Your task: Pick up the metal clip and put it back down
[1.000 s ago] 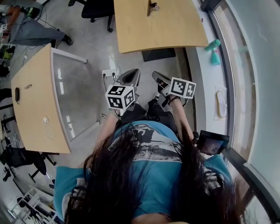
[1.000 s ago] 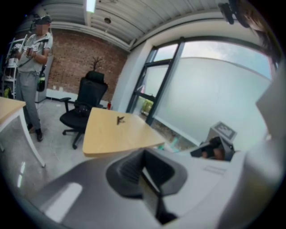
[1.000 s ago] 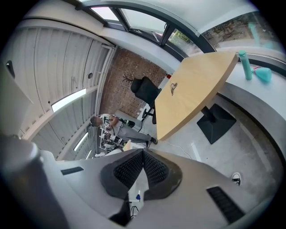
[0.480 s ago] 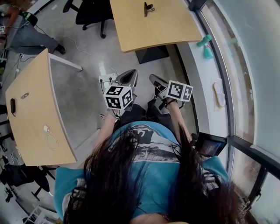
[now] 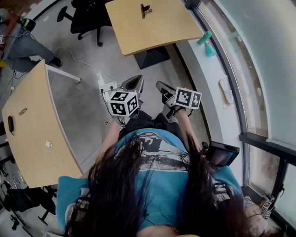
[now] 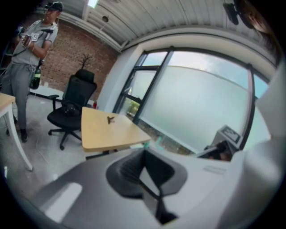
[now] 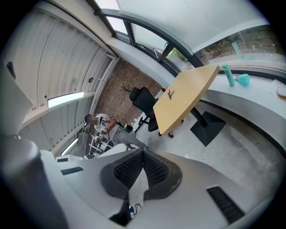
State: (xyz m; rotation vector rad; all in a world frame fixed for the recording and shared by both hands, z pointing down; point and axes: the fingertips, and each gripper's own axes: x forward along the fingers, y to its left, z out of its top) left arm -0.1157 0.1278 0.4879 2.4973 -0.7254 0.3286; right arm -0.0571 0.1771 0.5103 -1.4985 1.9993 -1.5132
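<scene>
The metal clip (image 5: 145, 9) is small and dark and lies on the light wooden table (image 5: 162, 32) at the top of the head view, across the floor from me. Both grippers are held over the grey floor in front of the person's body, well short of that table. My left gripper (image 5: 132, 83) is shut with nothing in it; its view shows the clip (image 6: 110, 119) far off on the table (image 6: 103, 132). My right gripper (image 5: 161, 88) is also shut and empty, and the clip (image 7: 170, 93) is tiny on the table (image 7: 185, 98) in its view.
A second wooden table (image 5: 23, 125) stands at the left. A black office chair (image 5: 88, 9) is beside the clip's table, and a person (image 5: 18, 39) stands at the upper left. A teal bottle (image 5: 203, 39) lies on the window sill. A power strip (image 5: 108, 85) lies on the floor.
Both grippers have moved forward over the floor toward the clip's table and drifted slightly left in the head view. The table and clip have slid to the left in that view. Jaws stay shut.
</scene>
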